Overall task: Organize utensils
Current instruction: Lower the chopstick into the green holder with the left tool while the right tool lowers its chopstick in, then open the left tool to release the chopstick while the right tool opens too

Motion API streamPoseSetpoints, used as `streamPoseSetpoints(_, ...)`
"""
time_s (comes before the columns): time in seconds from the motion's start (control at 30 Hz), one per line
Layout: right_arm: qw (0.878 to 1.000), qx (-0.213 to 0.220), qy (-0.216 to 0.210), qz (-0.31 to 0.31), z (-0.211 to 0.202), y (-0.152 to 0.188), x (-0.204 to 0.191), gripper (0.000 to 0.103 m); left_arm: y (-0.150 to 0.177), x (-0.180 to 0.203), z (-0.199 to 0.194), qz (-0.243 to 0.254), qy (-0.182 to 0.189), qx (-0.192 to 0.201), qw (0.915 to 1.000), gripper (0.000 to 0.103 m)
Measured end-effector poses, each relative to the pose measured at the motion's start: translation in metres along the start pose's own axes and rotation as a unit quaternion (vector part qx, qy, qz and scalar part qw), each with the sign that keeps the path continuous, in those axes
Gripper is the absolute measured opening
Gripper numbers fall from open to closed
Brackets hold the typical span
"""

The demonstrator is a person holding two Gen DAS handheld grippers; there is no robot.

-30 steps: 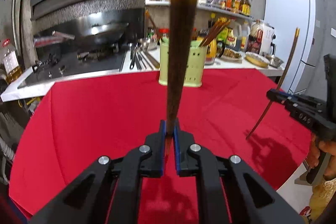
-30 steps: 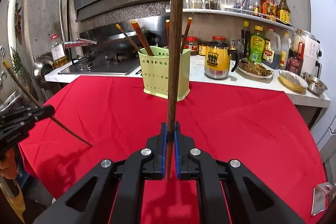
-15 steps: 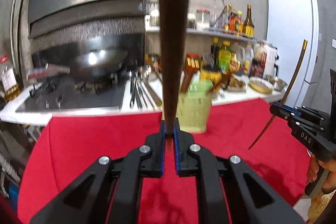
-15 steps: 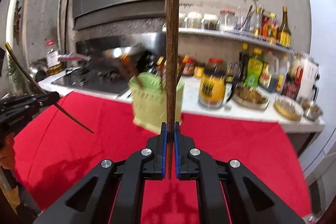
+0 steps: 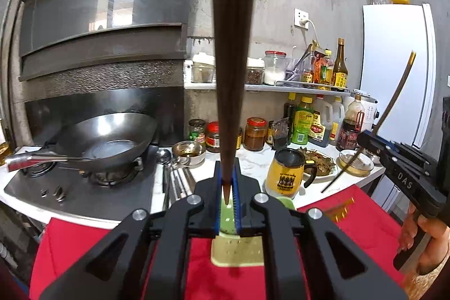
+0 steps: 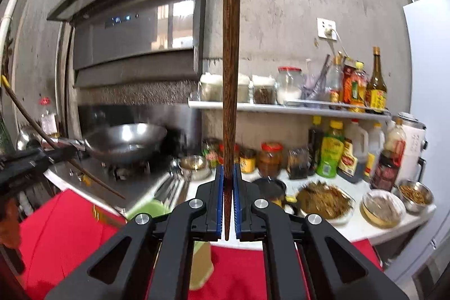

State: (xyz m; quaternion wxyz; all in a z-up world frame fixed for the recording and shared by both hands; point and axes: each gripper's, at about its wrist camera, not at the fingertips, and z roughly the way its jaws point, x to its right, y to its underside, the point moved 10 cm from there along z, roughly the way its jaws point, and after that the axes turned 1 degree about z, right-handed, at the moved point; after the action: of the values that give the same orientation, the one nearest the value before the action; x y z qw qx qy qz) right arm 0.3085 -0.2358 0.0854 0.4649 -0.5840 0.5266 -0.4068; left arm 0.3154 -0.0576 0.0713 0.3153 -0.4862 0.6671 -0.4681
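- Left gripper [image 5: 226, 196]: jaws pinched on a dark wooden chopstick [image 5: 232, 61], gripped near its thin tip, gold-capped end pointing away from the camera.
- Right gripper [image 6: 227, 201]: same setup, jaws clamped on a second chopstick [image 6: 231, 69], thin tip sticking out slightly below the pads.
- Green utensil holder [image 5: 237, 253] stands on the red tablecloth [image 5: 362, 215], directly below and ahead of the left gripper; in the right view it sits low and left of the jaws [image 6: 201, 263].
- Gold-capped ends near the holder rim [image 5: 341, 211] look like chopsticks already inside; count unclear, gripper body hides most of it.
- Progress estimate: partway. Both held chopsticks are in the air above the holder, neither one inserted yet.
- Remaining: lower each one thin end first into the holder, then release. Can't tell if more loose utensils are left on the cloth.
- Wok [image 5: 108, 141], yellow mug [image 5: 284, 177], jars on the counter: not involved.
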Motion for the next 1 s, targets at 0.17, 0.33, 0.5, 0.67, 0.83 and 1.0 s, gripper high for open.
streamPoseSetpoints(0.17,0.999,-0.027,-0.043,0.003,0.034,0.013,-0.017,0.007,0.017,0.005,0.039,0.005,0.014,-0.034,0.9993,0.006)
streamPoseSetpoints(0.33,0.997,-0.054,-0.05,-0.007,0.058,0.038,-0.027,0.007,0.035,0.005,0.064,0.004,0.02,-0.063,0.9978,0.006)
streamPoseSetpoints(0.5,0.996,-0.068,-0.054,-0.01,0.064,0.052,-0.03,0.026,0.041,0.0,0.069,0.001,0.016,-0.07,0.9974,0.009)
streamPoseSetpoints(0.67,0.998,-0.047,-0.041,-0.011,0.048,0.037,-0.026,0.048,0.023,-0.003,0.048,0.007,-0.001,-0.041,0.9991,0.047)
streamPoseSetpoints(0.83,1.0,-0.014,-0.026,-0.009,0.006,0.012,-0.018,0.06,0.006,-0.005,0.009,0.002,-0.014,-0.013,0.9998,0.056)
streamPoseSetpoints(1.0,1.0,0.003,-0.016,-0.009,-0.047,0.0,-0.012,0.087,0.006,-0.01,-0.035,0.01,-0.064,-0.001,0.9979,0.082)
